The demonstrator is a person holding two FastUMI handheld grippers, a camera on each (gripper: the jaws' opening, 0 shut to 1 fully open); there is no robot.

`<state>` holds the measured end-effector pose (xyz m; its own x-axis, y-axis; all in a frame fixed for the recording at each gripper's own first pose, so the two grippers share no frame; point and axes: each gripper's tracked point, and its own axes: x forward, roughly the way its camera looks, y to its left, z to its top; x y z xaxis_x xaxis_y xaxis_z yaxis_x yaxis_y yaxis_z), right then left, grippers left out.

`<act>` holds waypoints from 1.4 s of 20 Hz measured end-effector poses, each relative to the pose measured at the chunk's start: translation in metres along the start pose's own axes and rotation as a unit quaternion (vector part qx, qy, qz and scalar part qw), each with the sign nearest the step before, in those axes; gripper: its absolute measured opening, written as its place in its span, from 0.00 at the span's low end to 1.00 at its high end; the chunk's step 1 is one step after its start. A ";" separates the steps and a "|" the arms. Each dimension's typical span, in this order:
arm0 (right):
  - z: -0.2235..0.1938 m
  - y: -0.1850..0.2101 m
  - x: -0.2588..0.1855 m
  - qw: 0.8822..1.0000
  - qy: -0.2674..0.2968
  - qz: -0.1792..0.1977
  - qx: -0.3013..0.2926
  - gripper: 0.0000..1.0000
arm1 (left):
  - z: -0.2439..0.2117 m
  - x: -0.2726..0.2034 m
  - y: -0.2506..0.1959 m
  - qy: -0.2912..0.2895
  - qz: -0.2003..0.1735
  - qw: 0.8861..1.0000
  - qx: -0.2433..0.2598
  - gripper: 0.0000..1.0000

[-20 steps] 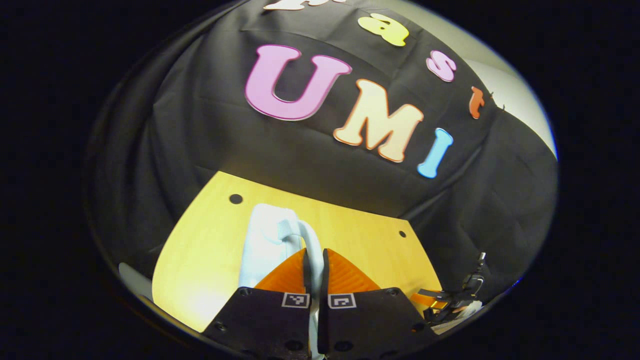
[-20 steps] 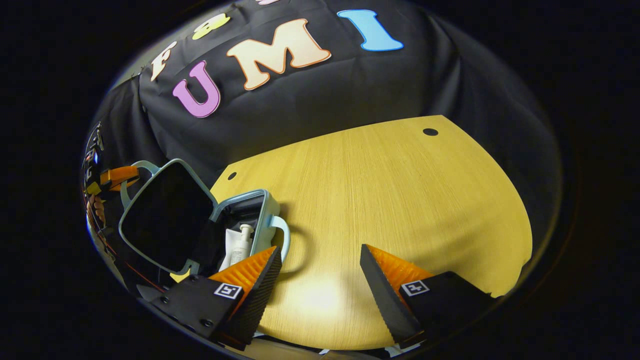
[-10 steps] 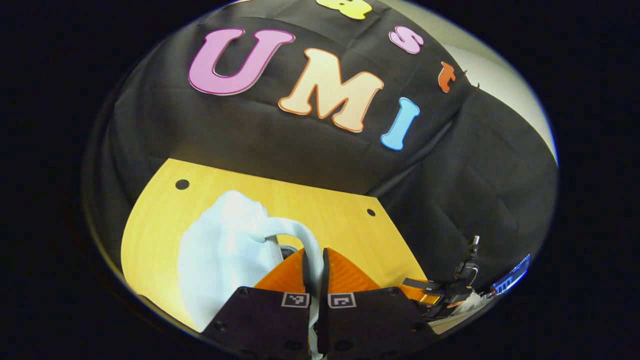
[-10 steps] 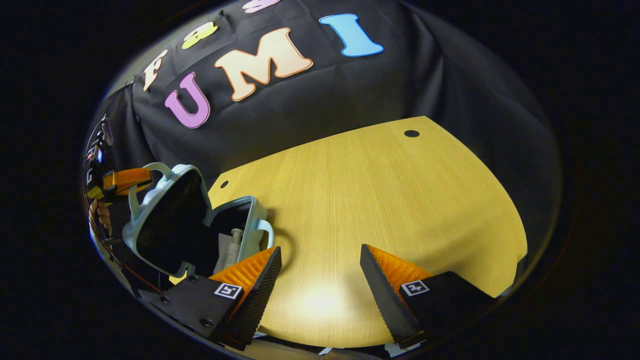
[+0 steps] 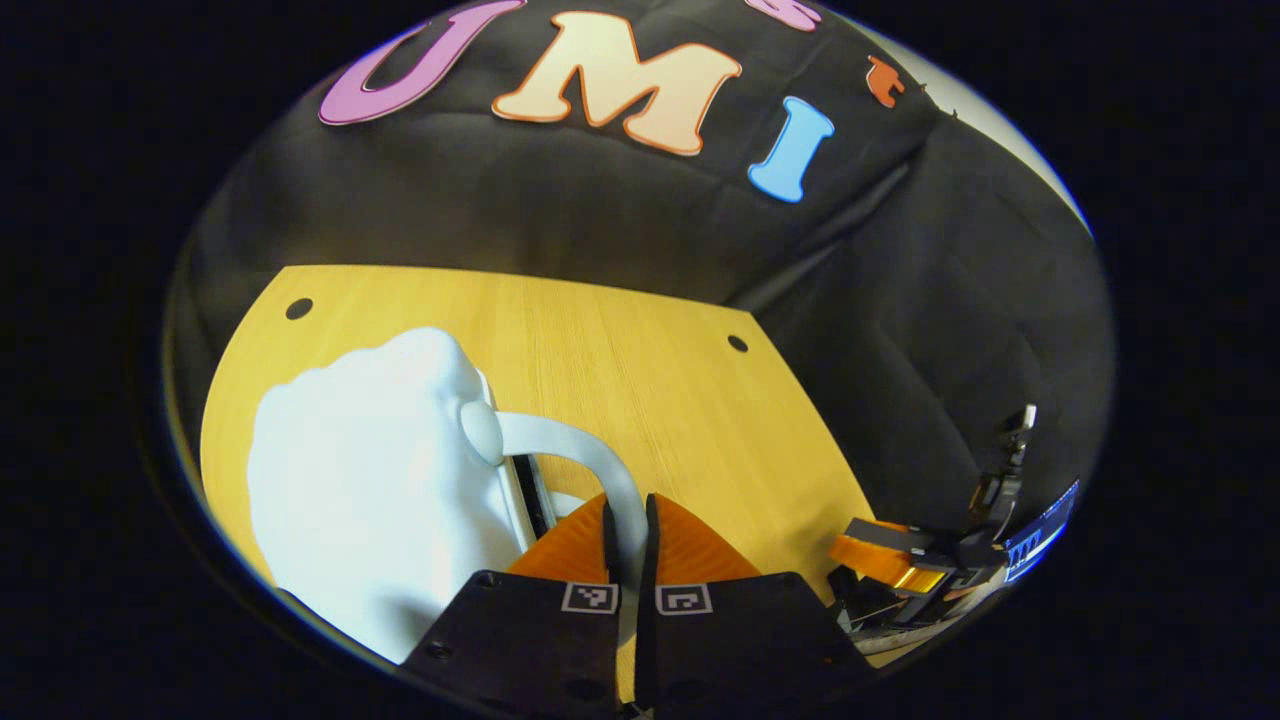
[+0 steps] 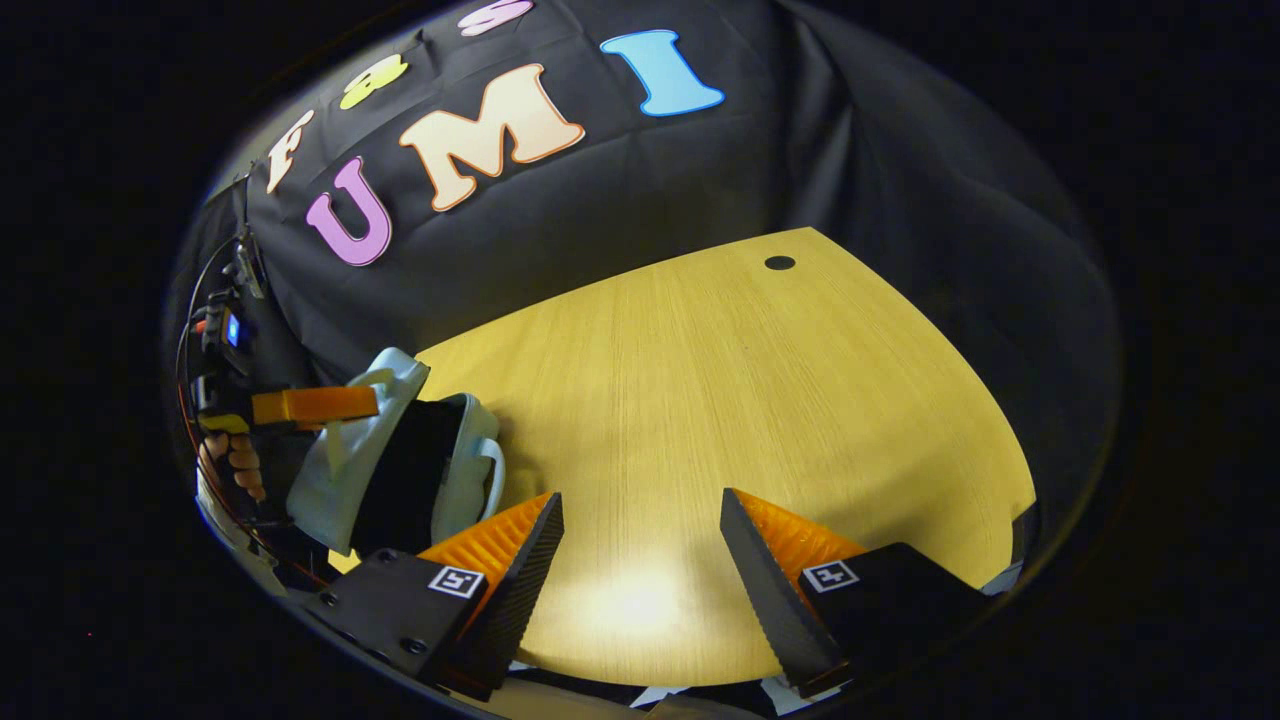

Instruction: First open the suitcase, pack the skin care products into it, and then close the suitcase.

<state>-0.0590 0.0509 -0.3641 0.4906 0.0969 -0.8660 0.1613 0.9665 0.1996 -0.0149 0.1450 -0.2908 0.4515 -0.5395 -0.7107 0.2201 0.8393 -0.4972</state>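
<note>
1. Pale blue plastic: the lid handle (image 5: 590, 465) of the one suitcase (image 5: 370, 480) sits pinched between both fingers of the left hand-held gripper (image 5: 628, 520).
2. The right hand-held gripper (image 6: 640, 545) hangs wide apart over bare wood, holding nothing.
3. The suitcase rests at the left end of the yellow wooden surface (image 6: 740, 400), its lid (image 6: 350, 450) tilted over the base, a dark gap between them.
4. Two handles show, one on the lid, one on the base (image 6: 495, 475).
5. A hand (image 6: 235, 465) grips the left tool.
</note>
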 end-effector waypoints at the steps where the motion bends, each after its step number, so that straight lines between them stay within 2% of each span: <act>1: -0.001 -0.006 -0.001 1.000 0.000 -0.004 0.000 0.99 | -0.012 0.009 0.000 0.015 0.006 1.000 0.005 0.00; 6: -0.003 -0.032 -0.012 1.000 0.004 -0.027 0.003 0.96 | -0.044 0.043 0.002 0.051 0.030 0.998 0.032 0.00; 8: 0.000 -0.037 -0.015 0.999 0.003 -0.032 0.004 0.99 | -0.054 0.051 0.003 0.056 0.037 0.997 0.031 0.00; 11: 0.004 -0.038 -0.017 0.999 -0.002 -0.032 -0.002 0.99 | -0.064 0.059 0.003 0.045 0.049 0.997 0.031 0.01; 14: 0.010 -0.035 -0.017 1.000 -0.007 -0.026 -0.007 0.99 | -0.063 0.066 0.006 0.021 0.089 0.995 0.045 0.10; 15: 0.013 -0.033 -0.017 1.000 -0.011 -0.023 -0.009 0.99 | -0.060 0.066 -0.005 0.004 0.090 0.994 0.056 0.12; 17: 0.022 -0.025 -0.018 1.000 -0.022 -0.014 -0.017 0.97 | -0.049 0.059 -0.020 -0.034 0.101 0.991 0.083 0.51; 20: 0.051 -0.008 -0.025 0.997 -0.067 0.002 -0.037 0.96 | -0.010 0.028 -0.040 -0.124 0.109 0.979 0.116 0.94; 23: 0.091 0.017 -0.044 0.987 -0.145 0.016 -0.065 0.99 | 0.028 -0.009 -0.063 -0.204 0.114 0.964 0.126 0.93; 24: 0.107 0.025 -0.053 0.981 -0.177 0.020 -0.073 0.99 | 0.044 -0.026 -0.068 -0.235 0.123 0.955 0.131 0.92; 25: 0.122 0.034 -0.064 0.974 -0.209 0.024 -0.079 0.99 | 0.059 -0.042 -0.072 -0.259 0.128 0.947 0.136 0.95; 26: 0.140 0.043 -0.075 0.966 -0.243 0.030 -0.082 0.99 | 0.073 -0.059 -0.080 -0.286 0.133 0.938 0.143 0.93; 28: 0.169 0.063 -0.098 0.950 -0.297 0.042 -0.090 0.99 | 0.091 -0.091 -0.086 -0.320 0.147 0.923 0.157 0.94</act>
<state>0.0475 0.0617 -0.1890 0.9007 0.0762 -0.4277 -0.0229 0.9915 0.1283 0.0040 0.1279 -0.1381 0.9276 -0.2184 -0.3032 0.2005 0.9756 -0.0896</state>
